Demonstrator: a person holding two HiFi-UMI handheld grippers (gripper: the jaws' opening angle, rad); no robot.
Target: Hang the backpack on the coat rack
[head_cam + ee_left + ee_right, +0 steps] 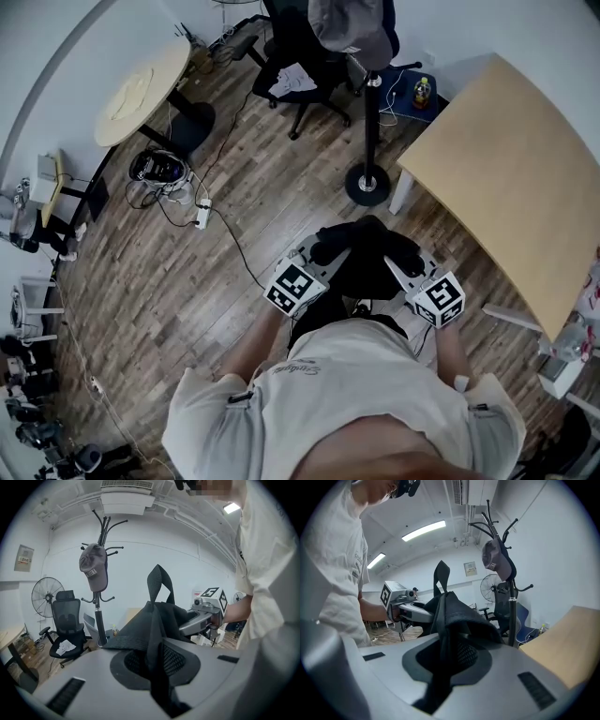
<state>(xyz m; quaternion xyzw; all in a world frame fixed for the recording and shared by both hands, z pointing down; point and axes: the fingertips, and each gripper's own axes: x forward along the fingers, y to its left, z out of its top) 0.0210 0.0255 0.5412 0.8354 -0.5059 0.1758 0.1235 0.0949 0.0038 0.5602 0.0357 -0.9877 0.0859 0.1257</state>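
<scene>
You have the backpack (366, 258) off the floor, slung between both claws: left gripper (317, 255) and right gripper (405, 270) each pinch its fabric. Rack (367, 178) is near at 12 o'clock. Pickup done. Left to do: raise it and drop the loop (158, 581) over a peg (117, 549).

- backpack (159, 616): matt black cloth, open mesh in parts
- coat rack (98, 620): smooth dark metal pole, faint gloss
- floor (187, 281): grained wood planks, low sheen
- table (506, 178): pale, smooth, matt wood
</scene>
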